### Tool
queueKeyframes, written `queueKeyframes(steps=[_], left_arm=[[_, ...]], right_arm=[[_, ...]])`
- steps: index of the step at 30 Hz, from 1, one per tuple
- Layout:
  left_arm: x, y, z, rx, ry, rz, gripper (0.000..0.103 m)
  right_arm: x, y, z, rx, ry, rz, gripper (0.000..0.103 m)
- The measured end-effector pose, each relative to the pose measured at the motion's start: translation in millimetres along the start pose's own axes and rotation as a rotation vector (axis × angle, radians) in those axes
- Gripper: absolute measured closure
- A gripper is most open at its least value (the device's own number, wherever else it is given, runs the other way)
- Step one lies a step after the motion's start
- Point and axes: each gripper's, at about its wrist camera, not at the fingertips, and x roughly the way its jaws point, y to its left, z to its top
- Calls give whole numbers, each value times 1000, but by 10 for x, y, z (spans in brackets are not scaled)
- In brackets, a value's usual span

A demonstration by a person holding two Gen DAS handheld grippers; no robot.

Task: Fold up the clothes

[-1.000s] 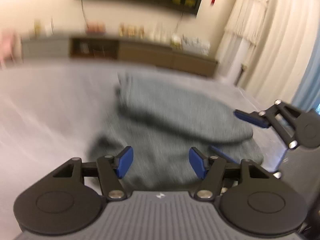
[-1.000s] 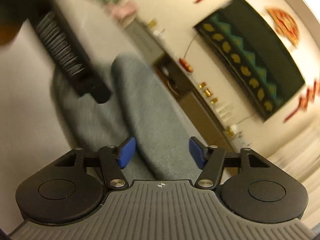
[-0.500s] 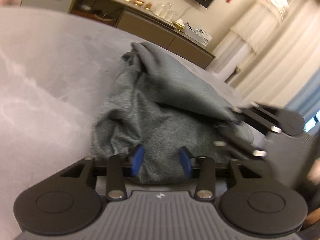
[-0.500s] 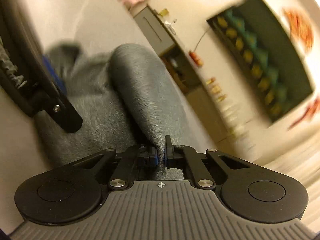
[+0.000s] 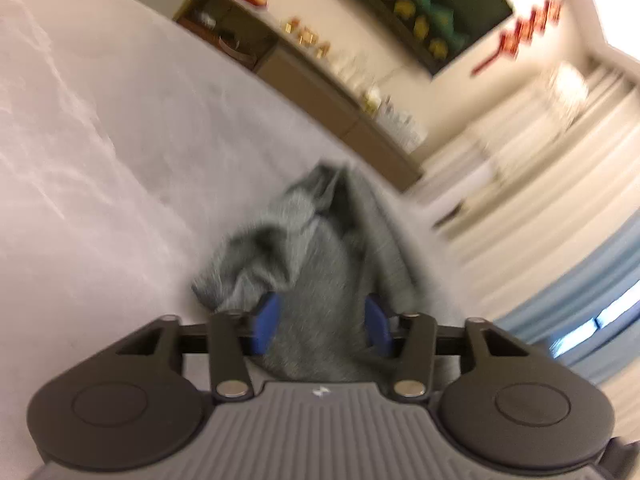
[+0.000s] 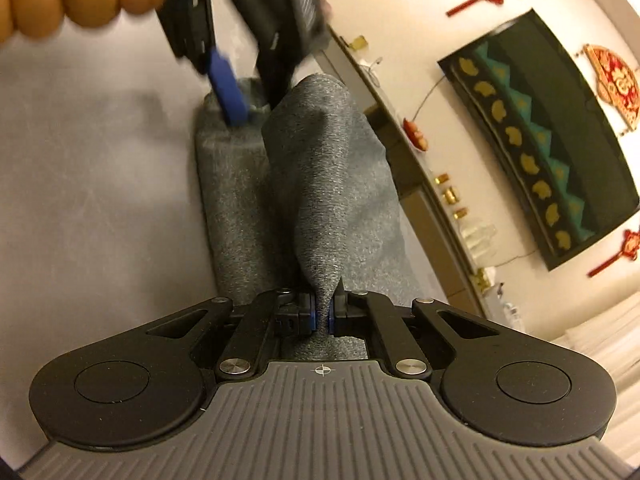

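A: Where does the grey garment lie?

B: Bunched on the pale bed, one layer pulled up into a ridge. The right tongs are pinched tight on that ridge's near corner, I'd say to lift the layer so it can be carried over.

A: And the left tongs?

B: Spread wide, cloth between the blue pads but not clamped. In the right view they press down at the far end, probably anchoring it, though blur makes that uncertain.
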Motion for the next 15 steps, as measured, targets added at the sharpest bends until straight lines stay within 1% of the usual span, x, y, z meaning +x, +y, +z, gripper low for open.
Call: queueKeyframes(steps=[2,3,5,7,10,12,14,15], left_arm=[[-79,11,47,-16,-28,-48,46],[-59,-19,67,-3,-24,-58,43],[6,-113,100,49,-11,-56,39],[30,-234,126,107,-20,-34,39],[-126,-339,109,140,-80,-67,35],[-239,-353,102,141,-101,-94,24],[-258,-335,96,132,-77,-124,24],[-236,-331,94,131,-54,-144,23]], right_arm=[[23,80,18,-20,3,-13,103],[34,121,27,-30,5,-20,103],[57,201,45,-50,8,-33,103],[80,281,63,-70,11,-46,103],[120,401,80,-128,25,-49,103],[155,470,66,-163,35,-55,103],[180,503,72,-172,38,-57,103],[189,506,81,-171,40,-57,103]])
